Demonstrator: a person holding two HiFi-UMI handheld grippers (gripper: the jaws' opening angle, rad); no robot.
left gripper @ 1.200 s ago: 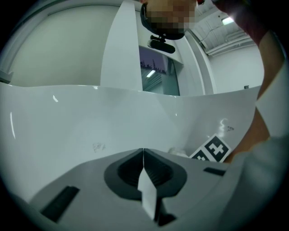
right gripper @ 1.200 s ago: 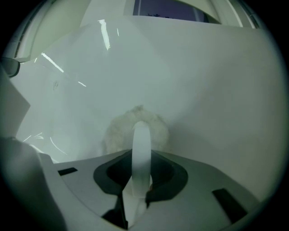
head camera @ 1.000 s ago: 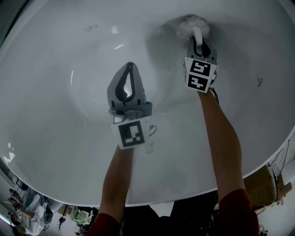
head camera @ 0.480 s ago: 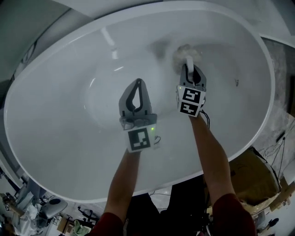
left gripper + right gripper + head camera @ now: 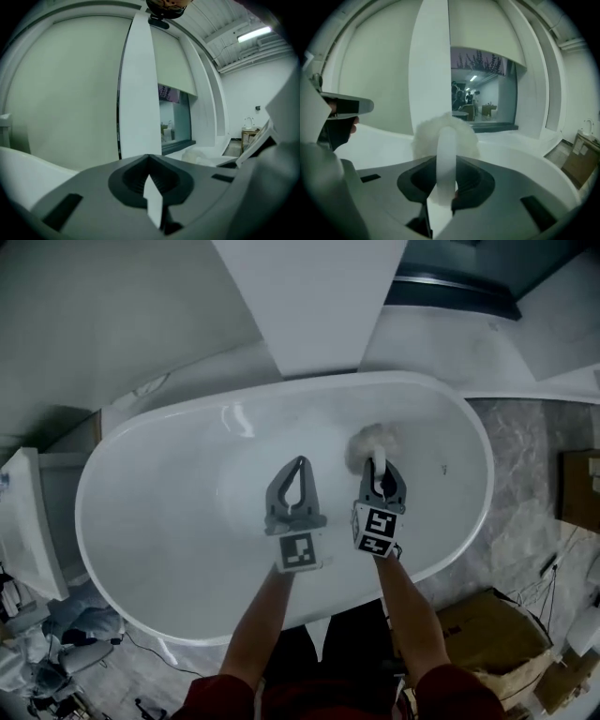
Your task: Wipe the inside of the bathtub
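The white oval bathtub [image 5: 466, 438] fills the middle of the head view, seen whole from above. My right gripper [image 5: 379, 468] is over the tub's right half, shut on the white handle [image 5: 445, 157] of a fluffy white duster [image 5: 367, 441]. The duster's head [image 5: 446, 132] sticks out past the jaws, in the air and pointing at the far wall. My left gripper [image 5: 298, 463] hangs beside it over the tub's middle, its jaws shut with nothing held. In the left gripper view, the left gripper [image 5: 150, 174] faces the wall and a window.
A white pillar [image 5: 309, 298] rises behind the tub, next to a dark-framed window [image 5: 483, 103]. A white cabinet [image 5: 28, 521] stands at the left. Cardboard boxes [image 5: 487, 629] and cables lie on the marble floor [image 5: 530, 474] at the lower right.
The head view has pulled up and back, so the whole tub now shows. Both grippers have lifted away from the tub's inner wall, with the duster still held in the right one.
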